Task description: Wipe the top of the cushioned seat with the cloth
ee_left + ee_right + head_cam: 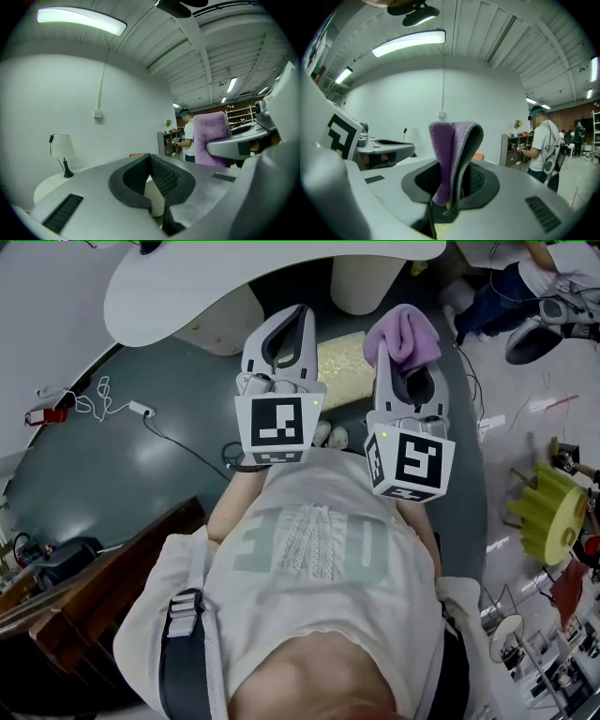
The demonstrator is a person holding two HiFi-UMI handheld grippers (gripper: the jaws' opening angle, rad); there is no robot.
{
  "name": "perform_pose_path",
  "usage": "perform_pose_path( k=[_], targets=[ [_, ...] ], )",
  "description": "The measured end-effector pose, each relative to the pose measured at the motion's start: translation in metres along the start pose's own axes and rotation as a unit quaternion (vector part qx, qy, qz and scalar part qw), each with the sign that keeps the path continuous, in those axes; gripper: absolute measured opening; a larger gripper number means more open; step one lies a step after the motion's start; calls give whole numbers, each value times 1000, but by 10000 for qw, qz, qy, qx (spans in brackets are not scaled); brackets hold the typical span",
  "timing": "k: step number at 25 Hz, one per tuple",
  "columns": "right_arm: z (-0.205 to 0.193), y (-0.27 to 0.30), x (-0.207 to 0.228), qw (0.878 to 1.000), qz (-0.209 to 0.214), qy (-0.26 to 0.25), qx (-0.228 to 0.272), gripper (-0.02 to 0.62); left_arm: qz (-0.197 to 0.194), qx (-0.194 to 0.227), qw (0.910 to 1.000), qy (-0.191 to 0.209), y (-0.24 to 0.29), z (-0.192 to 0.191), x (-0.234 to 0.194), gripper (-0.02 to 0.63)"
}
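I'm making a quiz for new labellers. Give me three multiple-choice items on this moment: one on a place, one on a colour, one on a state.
1. Which side holds the cloth?
A) left
B) right
C) neither, it lies on the floor

2. What colour is the cloth?
A) purple
B) green
C) white

3. What is between the jaws of the left gripper?
A) the cloth
B) a cable
C) nothing

Answers:
1. B: the cloth stands clamped in the right gripper, as its own view shows.
2. A: it looks purple in all three views.
3. C: the left gripper view shows only bare dark pads.
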State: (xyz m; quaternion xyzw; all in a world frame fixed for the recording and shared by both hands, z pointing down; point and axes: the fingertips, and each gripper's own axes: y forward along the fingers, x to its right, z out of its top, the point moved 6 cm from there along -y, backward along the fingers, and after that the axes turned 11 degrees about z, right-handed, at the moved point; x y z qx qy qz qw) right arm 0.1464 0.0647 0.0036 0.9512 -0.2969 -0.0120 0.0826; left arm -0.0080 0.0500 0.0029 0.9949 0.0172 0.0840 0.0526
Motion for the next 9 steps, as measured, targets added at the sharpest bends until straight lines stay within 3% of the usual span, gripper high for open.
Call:
perform_pose_path(
  k=[9],
  targets=[
    [-1, 12, -7, 10000, 9, -37, -44, 97, 7, -59, 10000, -75, 2, -9, -10, 6]
  ],
)
